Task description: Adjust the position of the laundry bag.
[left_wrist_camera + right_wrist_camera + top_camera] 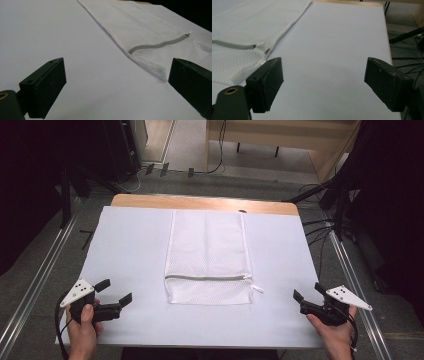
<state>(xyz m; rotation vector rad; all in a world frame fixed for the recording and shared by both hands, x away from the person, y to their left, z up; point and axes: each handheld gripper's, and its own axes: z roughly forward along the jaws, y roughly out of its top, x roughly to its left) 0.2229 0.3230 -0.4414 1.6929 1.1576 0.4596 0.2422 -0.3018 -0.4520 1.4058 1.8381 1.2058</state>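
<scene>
A white mesh laundry bag lies flat in the middle of the white sheet, with a grey zipper running across near its front end and a small pull tab at the right. My left gripper rests open at the front left, well clear of the bag. At the front right my right gripper is open too, with the bag's corner off to its left. Nothing lies between either pair of jaws.
The white sheet covers a wooden table whose bare far edge shows. Metal rails run along both sides. Cables and dark stands crowd the floor at the right and far left.
</scene>
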